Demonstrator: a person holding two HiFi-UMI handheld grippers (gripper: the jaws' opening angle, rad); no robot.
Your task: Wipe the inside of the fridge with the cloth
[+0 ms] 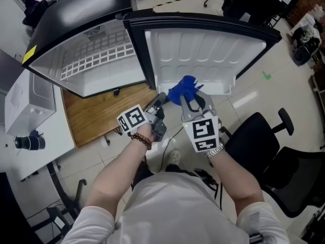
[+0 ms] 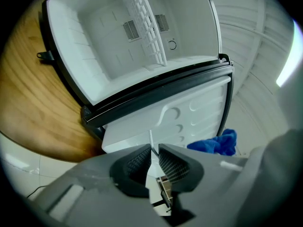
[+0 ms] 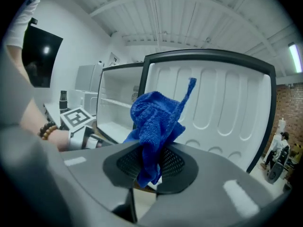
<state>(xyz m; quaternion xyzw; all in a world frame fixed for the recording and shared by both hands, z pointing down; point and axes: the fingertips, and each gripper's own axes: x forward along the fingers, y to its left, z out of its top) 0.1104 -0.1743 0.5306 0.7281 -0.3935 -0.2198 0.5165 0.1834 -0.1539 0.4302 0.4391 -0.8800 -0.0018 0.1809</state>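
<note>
Two pads of the right gripper [image 3: 150, 167] are clamped on the lower folds of the blue cloth [image 3: 156, 122]. Most of the cloth bunches up above the fingers, in front of the open fridge door [image 1: 203, 50], and its pinched end is hidden between the pads. To the left, the left gripper [image 2: 155, 162] has its fingers almost together on a thin white door lip [image 2: 151, 141], though the contact is hard to make out. Farther left, the fridge [image 1: 91, 60] gapes open, with the cloth outside it.
</note>
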